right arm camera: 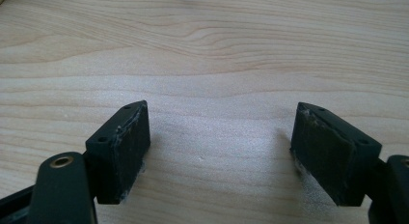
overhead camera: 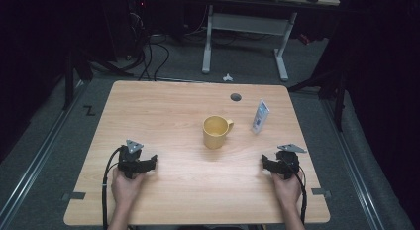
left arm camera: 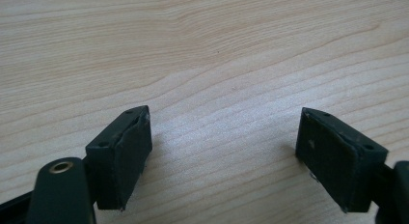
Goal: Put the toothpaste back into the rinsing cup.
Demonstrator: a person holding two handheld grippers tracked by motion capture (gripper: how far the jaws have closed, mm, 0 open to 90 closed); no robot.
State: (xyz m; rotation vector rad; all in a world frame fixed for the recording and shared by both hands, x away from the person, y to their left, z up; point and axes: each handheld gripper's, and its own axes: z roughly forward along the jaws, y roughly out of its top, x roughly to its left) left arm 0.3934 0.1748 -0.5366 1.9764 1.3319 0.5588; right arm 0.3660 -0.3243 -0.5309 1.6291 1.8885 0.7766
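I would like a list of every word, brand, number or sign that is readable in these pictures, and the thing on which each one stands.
No text can be read.
White tube, standing right of the yellow mug: blue print, too small and blurred to read.
Floor left of the table: a dark mark like "Z", perhaps only tape.
Mug and both grippers: no lettering visible.

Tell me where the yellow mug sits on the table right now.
In the high view the yellow ceramic mug stands upright near the middle of the wooden table, handle toward the white-and-blue tube just to its right.
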